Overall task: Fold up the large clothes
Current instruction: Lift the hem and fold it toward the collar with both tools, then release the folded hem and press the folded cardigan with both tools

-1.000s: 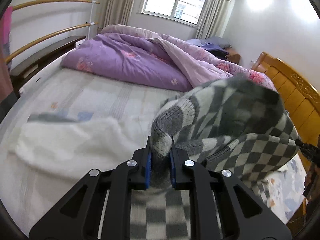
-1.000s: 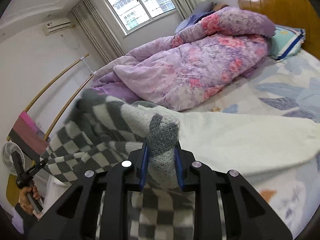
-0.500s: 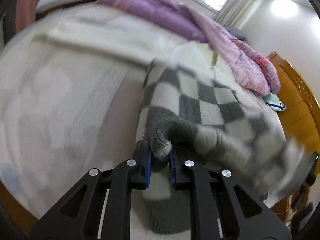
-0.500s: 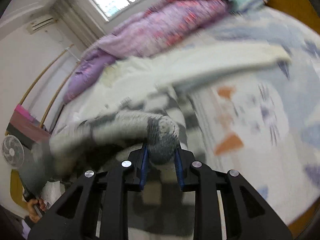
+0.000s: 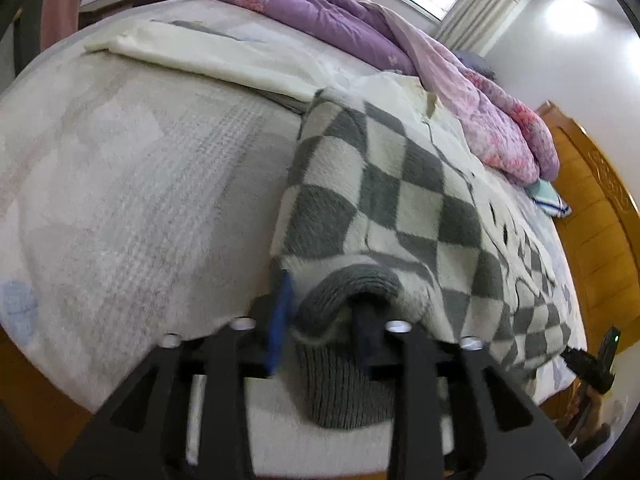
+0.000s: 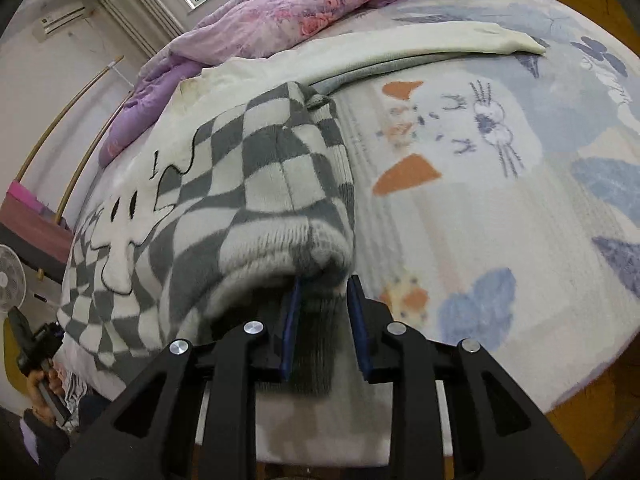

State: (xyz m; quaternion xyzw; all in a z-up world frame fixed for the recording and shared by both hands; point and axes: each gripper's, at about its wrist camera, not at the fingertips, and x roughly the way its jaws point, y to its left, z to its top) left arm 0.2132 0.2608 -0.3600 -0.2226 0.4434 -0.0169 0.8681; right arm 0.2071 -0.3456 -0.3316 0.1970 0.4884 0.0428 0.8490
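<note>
Checkered sweater point(image 5: 400, 184) lies folded over at the bed's point(image 5: 132, 184) near edge. Left tool point(image 5: 320, 316) is opening, ribbed hem loose between its jaws; right tool point(image 6: 322, 312) pinches the other corner. Knit is soft, bulky, limp: take hold at hem corners

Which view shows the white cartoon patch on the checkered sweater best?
The right wrist view: the white patch on the checkered sweater shows its wavy outline and dark oval marks. The left wrist view catches it only edge-on along the far side.
</note>
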